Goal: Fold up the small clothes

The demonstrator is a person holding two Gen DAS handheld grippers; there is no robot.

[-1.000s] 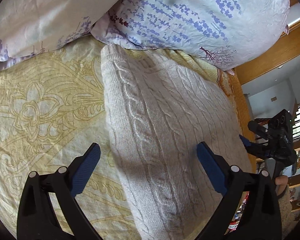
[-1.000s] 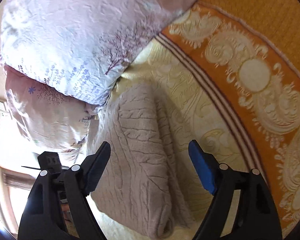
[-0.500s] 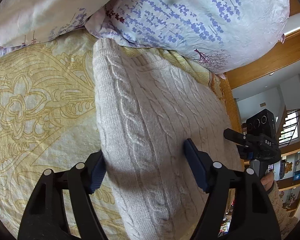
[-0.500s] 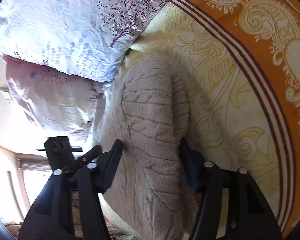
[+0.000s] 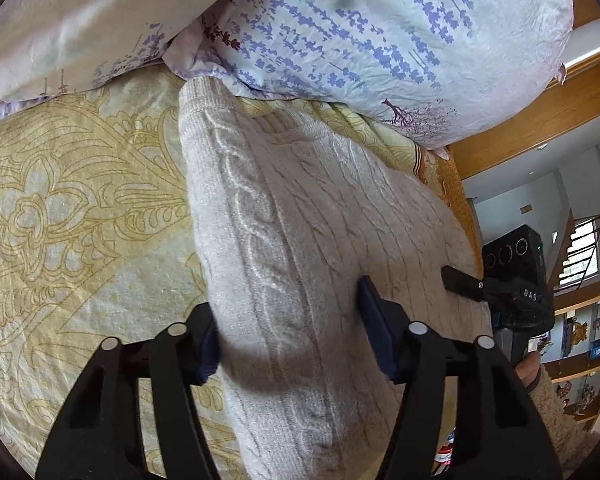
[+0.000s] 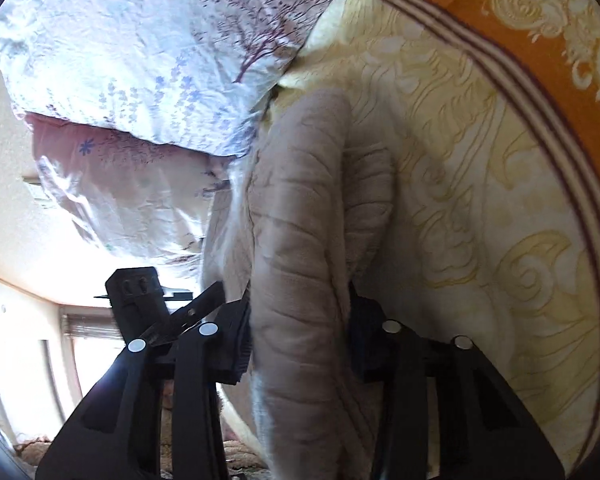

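Observation:
A folded beige cable-knit sweater (image 5: 300, 240) lies on a yellow patterned bedspread (image 5: 68, 208), its far end against the pillows. My left gripper (image 5: 288, 340) straddles the sweater's left folded edge, its blue pads pressing into the knit on both sides. My right gripper (image 6: 296, 344) is clamped on the opposite edge of the sweater (image 6: 300, 240), the fabric bunched thick between its pads. The right gripper also shows at the right of the left wrist view (image 5: 512, 292), and the left gripper shows at the left of the right wrist view (image 6: 140, 292).
Two floral pillows (image 5: 380, 40) lie along the head of the bed, touching the sweater's far end. An orange border (image 6: 540, 40) runs along the bedspread's edge. Wooden trim and shelves (image 5: 580, 360) stand beyond the bed at the right.
Both grippers have closed from wide open onto the sweater's two opposite edges and moved in over it. The fabric is now bunched between the right gripper's pads.

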